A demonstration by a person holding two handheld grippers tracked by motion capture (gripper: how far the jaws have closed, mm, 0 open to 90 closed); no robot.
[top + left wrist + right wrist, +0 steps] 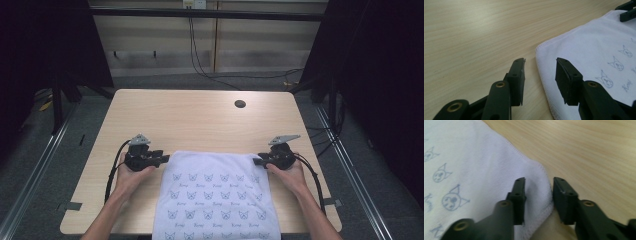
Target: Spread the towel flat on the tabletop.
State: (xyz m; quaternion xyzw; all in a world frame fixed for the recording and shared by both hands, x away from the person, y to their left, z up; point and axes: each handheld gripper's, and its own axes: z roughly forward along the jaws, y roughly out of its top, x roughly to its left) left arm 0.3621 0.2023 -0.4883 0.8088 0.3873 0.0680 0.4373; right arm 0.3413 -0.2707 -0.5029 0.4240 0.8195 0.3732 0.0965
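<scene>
Towel [215,192] is lying flat on the desk [200,117], hanging over its near edge. Left tool [540,71] and right tool [539,192] are straddling its far corners, jaws apart; gripping and folding seem still ahead.

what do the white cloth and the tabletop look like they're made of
White cloth: likely soft cotton or microfibre towel, matte, with a fine knit-like weave, stitched hem and printed grey-blue cat faces. Tabletop: pale wood-grain surface, probably laminate, smooth with a slight sheen.
</scene>
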